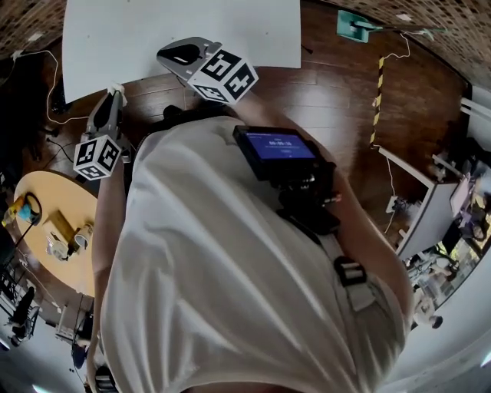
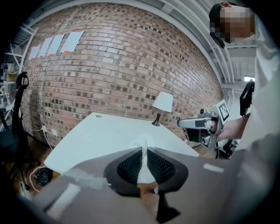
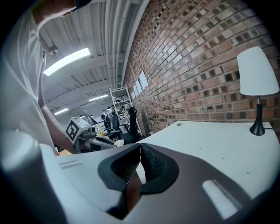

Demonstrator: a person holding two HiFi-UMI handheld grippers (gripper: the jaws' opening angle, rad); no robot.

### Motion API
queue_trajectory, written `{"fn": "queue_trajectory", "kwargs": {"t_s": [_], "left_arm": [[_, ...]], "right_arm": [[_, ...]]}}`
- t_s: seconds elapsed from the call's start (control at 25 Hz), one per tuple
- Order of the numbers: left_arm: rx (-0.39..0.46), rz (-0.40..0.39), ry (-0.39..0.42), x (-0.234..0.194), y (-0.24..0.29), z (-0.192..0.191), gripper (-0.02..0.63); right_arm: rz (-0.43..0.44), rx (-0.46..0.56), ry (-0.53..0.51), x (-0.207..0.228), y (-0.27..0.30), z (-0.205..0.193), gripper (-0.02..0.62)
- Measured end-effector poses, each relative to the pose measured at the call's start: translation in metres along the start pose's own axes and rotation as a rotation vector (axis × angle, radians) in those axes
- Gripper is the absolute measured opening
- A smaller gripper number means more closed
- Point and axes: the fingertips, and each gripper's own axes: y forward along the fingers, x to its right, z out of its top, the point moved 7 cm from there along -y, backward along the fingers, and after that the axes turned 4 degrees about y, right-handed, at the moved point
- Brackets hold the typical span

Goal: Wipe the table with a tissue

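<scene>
L gripper [image 2: 143, 151] pinched tight on tissue [image 2: 143, 171], near table [image 2: 105, 135] edge. R gripper [image 3: 140, 148] closed, empty. Best approach: lower tissue flat, light pressure, long strokes.

White, plain: table [image 1: 176, 38] at far centre; tissue [image 2: 143, 168]; shade of lamp [image 2: 162, 103], with black stem and base; shirt [image 1: 230, 276] of the person.
Red-brown with pale mortar lines in a regular brick pattern: wall [image 2: 109, 65].
Dark brown, plank-grained: floor [image 1: 337, 100].
Grey bodies with black, mesh-textured jaw pads: left gripper [image 2: 143, 148], right gripper [image 3: 141, 145].
Black squares on white: left marker cube [image 1: 98, 157], right marker cube [image 1: 224, 75].
Black casing, blue screen: device [image 1: 280, 146] near centre.
Pale yellow: round table [image 1: 61, 199] at near left.
Yellow-and-black stripes: strip [image 1: 378, 77] at far right.
Teal: small object [image 1: 353, 23] at far right.
</scene>
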Motion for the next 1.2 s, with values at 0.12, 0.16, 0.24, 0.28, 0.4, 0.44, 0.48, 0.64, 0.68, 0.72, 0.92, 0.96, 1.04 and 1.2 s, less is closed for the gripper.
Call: {"fn": "queue_trajectory", "kwargs": {"t_s": [0.12, 0.16, 0.24, 0.28, 0.4, 0.44, 0.48, 0.64, 0.68, 0.72, 0.92, 0.96, 1.04, 1.2], "left_arm": [[-0.021, -0.036, 0.019, 0.004, 0.012, 0.004, 0.041], [-0.03, -0.052, 0.021, 0.007, 0.018, 0.003, 0.041], [-0.053, -0.089, 0.021, 0.009, 0.033, 0.0, 0.041], [-0.067, -0.109, 0.023, 0.007, 0.042, -0.001, 0.041], [-0.119, -0.168, 0.034, -0.011, 0.066, 0.0, 0.041], [-0.136, -0.188, 0.035, -0.019, 0.072, 0.0, 0.041], [-0.151, -0.208, 0.036, -0.026, 0.079, -0.001, 0.041], [-0.214, -0.3, 0.04, -0.041, 0.104, -0.004, 0.041], [-0.234, -0.321, 0.048, -0.043, 0.109, -0.006, 0.041], [-0.253, -0.337, 0.058, -0.045, 0.114, -0.008, 0.041], [-0.33, -0.422, 0.18, -0.049, 0.139, -0.012, 0.041], [-0.341, -0.436, 0.213, -0.048, 0.144, -0.011, 0.042], [-0.361, -0.45, 0.27, -0.046, 0.154, -0.009, 0.041], [-0.396, -0.459, 0.332, -0.038, 0.175, -0.006, 0.043]], "right_arm": [[-0.025, 0.015, 0.023, 0.008, -0.006, 0.0, 0.008], [-0.036, 0.014, 0.034, 0.011, -0.01, -0.003, 0.008], [-0.07, 0.006, 0.056, 0.018, -0.018, -0.01, 0.008], [-0.091, 0.002, 0.068, 0.023, -0.019, -0.012, 0.008], [-0.157, 0.007, 0.112, 0.035, -0.014, -0.014, 0.008], [-0.179, 0.009, 0.125, 0.037, -0.011, -0.015, 0.008], [-0.201, 0.008, 0.135, 0.039, -0.008, -0.014, 0.008], [-0.287, 0.011, 0.168, 0.048, -0.002, -0.01, 0.008], [-0.31, 0.015, 0.177, 0.05, -0.001, -0.008, 0.008], [-0.332, 0.018, 0.185, 0.052, -0.001, -0.007, 0.008], [-0.435, 0.041, 0.225, 0.056, -0.005, -0.005, 0.008], [-0.45, 0.042, 0.23, 0.056, -0.006, -0.006, 0.008], [-0.474, 0.039, 0.244, 0.056, -0.009, -0.01, 0.008], [-0.502, 0.038, 0.277, 0.061, -0.016, -0.019, 0.008]]}}
